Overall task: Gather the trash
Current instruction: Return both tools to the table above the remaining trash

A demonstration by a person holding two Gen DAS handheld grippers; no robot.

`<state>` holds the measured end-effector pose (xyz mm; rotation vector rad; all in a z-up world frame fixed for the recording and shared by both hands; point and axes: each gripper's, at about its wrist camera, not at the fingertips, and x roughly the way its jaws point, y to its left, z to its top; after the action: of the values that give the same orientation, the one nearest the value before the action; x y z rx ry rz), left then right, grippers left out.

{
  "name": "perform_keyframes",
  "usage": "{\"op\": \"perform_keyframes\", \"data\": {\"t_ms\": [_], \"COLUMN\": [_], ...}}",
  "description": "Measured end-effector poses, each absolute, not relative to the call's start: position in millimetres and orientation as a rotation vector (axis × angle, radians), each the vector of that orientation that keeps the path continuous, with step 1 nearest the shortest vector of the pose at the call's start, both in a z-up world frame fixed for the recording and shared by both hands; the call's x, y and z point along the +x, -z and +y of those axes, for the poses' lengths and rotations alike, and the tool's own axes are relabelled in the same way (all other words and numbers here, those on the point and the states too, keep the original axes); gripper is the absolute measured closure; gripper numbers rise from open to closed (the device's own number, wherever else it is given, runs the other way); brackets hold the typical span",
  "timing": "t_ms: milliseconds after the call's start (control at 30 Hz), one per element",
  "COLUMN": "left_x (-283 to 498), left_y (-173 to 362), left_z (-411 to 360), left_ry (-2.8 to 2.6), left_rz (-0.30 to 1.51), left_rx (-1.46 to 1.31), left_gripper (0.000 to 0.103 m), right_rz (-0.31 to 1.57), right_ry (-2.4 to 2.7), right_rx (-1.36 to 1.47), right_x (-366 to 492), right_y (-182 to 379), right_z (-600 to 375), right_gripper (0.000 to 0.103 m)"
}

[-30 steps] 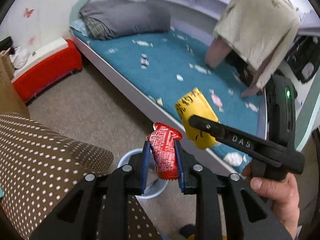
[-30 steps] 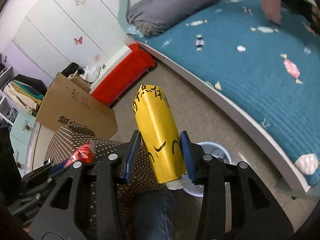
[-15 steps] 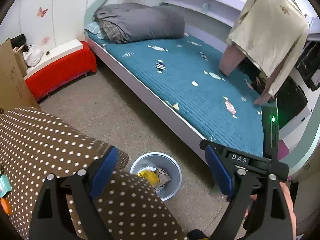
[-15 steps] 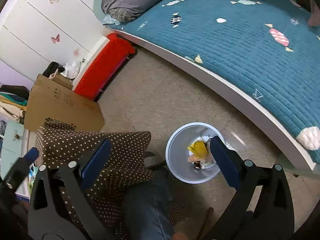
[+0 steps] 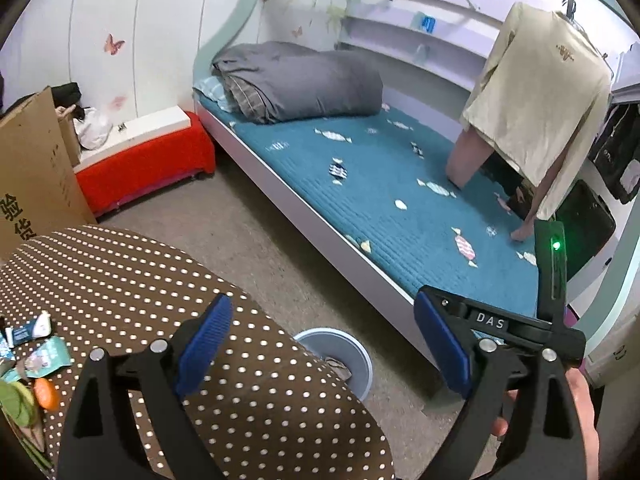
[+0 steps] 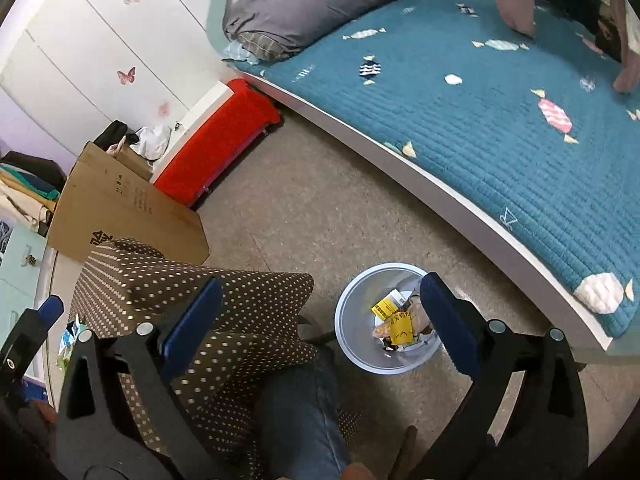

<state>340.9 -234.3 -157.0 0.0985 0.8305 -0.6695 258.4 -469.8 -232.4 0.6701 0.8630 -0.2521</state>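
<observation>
The 2 grippers, left gripper (image 5: 320,344) and right gripper (image 6: 322,316), gape wide and empty; the yellow wrapper (image 6: 394,320) lies in the bin (image 6: 352,312) below the right one.

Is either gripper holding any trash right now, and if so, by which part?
Nothing is held. The left gripper and right gripper have both just opened and are empty; the yellow wrapper lies in the bin.

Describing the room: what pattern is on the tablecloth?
Brown tablecloth with white polka dots; clearest in left wrist view.
</observation>
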Motion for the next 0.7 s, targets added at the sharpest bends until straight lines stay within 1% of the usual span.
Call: {"op": "perform_keyframes", "data": {"t_ms": [267, 700], "left_x": [332, 315], "left_y": [136, 100], "left_z": [-203, -119], "left_ry": [0.637, 0.542], "left_rz": [0.779, 0.69], "left_rx": [0.058, -0.039], "left_gripper": [0.012, 0.009], "right_rz": [0.814, 0.713], "right_ry": [0.217, 0.096], "right_rx": [0.611, 0.467], "right_x": [257, 264], "right_y": [195, 121], "right_z": [-447, -373], "right_gripper": [0.006, 0.006]}}
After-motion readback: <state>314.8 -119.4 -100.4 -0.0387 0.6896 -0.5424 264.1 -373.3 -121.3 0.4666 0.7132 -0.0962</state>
